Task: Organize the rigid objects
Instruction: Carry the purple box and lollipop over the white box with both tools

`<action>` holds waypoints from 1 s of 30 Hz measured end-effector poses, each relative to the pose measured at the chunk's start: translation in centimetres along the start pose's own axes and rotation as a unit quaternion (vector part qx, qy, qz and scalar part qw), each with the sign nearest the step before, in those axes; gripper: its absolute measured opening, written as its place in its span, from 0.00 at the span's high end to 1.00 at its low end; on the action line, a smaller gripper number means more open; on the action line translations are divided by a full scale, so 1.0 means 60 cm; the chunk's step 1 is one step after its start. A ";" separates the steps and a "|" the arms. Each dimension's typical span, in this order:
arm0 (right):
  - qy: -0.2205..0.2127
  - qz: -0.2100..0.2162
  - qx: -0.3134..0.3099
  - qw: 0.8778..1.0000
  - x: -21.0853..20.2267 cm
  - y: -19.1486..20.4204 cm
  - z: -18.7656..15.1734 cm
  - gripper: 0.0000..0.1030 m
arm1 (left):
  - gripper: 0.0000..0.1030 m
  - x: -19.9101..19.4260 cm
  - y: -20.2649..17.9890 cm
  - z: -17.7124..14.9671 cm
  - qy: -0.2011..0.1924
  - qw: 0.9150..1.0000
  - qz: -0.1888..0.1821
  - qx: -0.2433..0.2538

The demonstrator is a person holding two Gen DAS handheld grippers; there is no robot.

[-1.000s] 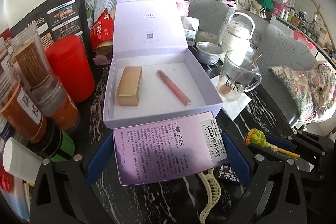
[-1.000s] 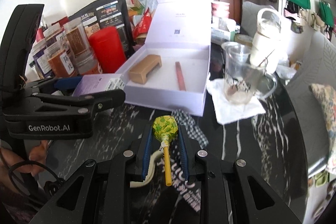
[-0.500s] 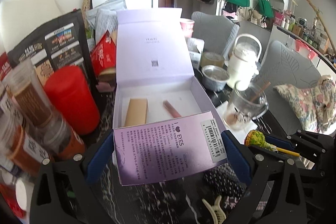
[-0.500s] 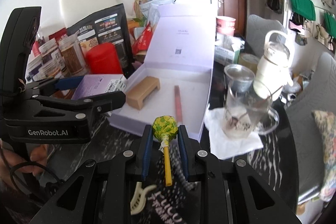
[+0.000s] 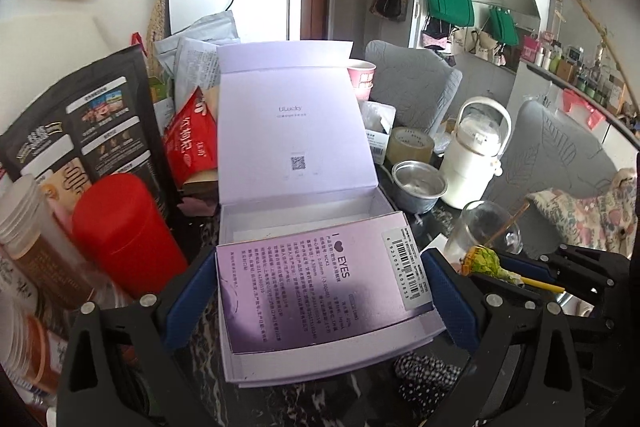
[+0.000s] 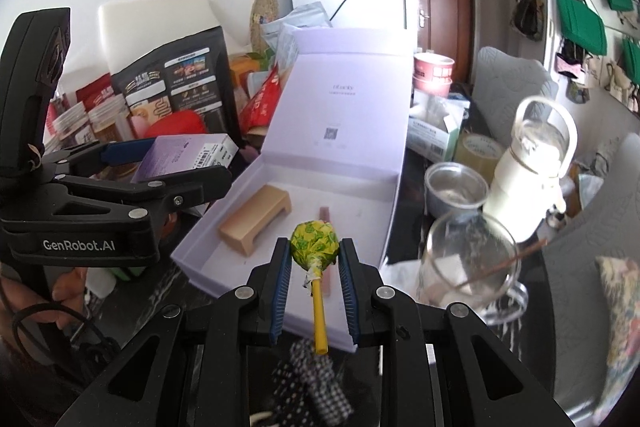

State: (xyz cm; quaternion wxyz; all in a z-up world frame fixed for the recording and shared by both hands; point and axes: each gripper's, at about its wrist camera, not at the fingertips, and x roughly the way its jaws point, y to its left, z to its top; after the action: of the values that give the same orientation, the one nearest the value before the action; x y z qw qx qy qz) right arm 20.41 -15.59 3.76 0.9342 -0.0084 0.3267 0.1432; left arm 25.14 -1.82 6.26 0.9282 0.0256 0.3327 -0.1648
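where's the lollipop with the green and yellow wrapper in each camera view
Left wrist: the lollipop is at lower right, held in the right gripper, beside the glass mug.
Right wrist: lollipop at lower centre, clamped between the blue pads.
Shared landmark: the open lilac box, behind the lollipop in both.

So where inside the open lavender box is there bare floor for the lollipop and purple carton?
Free: the open box's floor right of the pink stick up to the right wall, and the strip behind the tan block along the hinge. Crowded: the table left of the box, with jars and red canister.
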 end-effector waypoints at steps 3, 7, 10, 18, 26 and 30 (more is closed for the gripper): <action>-0.003 0.004 -0.003 1.000 0.007 -0.005 0.013 0.77 | 0.03 0.009 0.006 0.011 -0.002 1.000 0.002 0.000; -0.008 0.000 -0.009 1.000 0.020 -0.009 0.032 0.77 | 0.03 0.020 0.020 0.028 -0.004 1.000 -0.004 -0.010; -0.006 0.005 -0.010 1.000 0.032 -0.012 0.045 0.77 | 0.03 0.030 0.029 0.042 -0.008 1.000 0.004 -0.013; -0.003 0.006 -0.014 1.000 0.076 -0.018 0.079 0.77 | 0.03 0.059 0.046 0.075 -0.019 1.000 0.013 -0.022; 0.007 -0.007 -0.009 1.000 0.126 -0.025 0.101 0.77 | 0.03 0.110 0.071 0.082 0.000 0.999 0.029 -0.023; 0.016 -0.018 -0.005 1.000 0.152 -0.028 0.104 0.77 | 0.03 0.148 0.084 0.073 0.032 0.999 0.034 -0.022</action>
State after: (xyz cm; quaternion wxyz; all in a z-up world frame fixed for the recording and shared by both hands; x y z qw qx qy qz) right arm 31.45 -14.12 2.93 0.9313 -0.0215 0.3405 0.1276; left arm 35.84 -0.32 3.80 0.9223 0.0213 0.3651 -0.1252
